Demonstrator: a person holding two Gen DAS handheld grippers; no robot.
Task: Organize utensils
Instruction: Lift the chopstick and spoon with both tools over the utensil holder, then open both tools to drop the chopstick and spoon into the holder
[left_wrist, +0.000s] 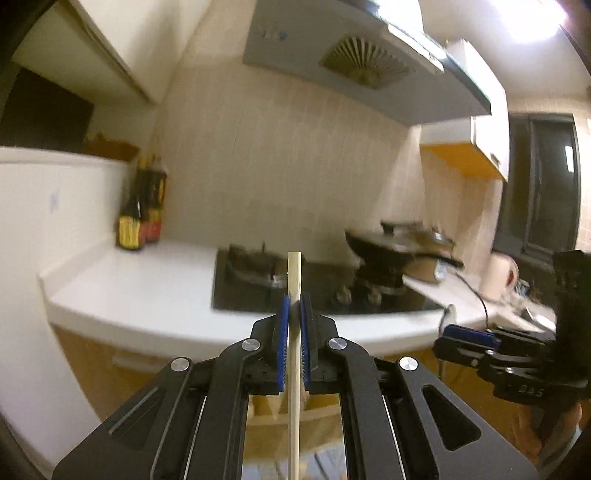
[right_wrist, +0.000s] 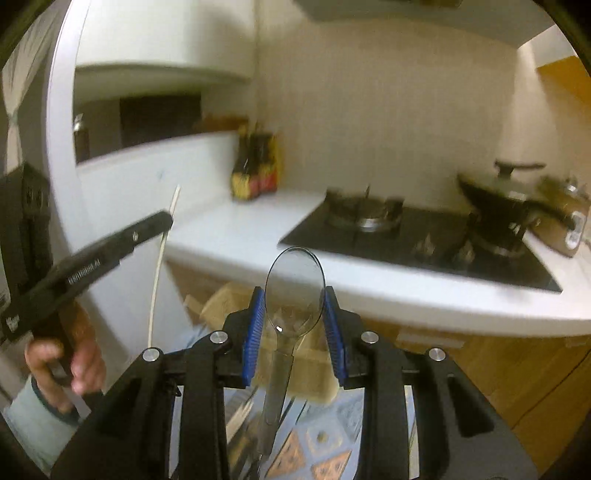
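White tabletop (left_wrist: 147, 284) with a black hob (left_wrist: 317, 291) and dark bottles (left_wrist: 142, 218) fills the left wrist view; the left gripper (left_wrist: 294, 306) is clenched on a pale chopstick (left_wrist: 294, 280), held upright in the air before the hob. From the right wrist, the right gripper (right_wrist: 294, 317) grips a clear plastic spoon (right_wrist: 294, 288) by its bowl, handle trailing down. Both utensils are lifted but unplaced; no holder shows, so sorting seems barely begun

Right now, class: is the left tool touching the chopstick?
Touching. The left wrist view shows the left tool with both blue pads pressed against the chopstick, no gap either side.
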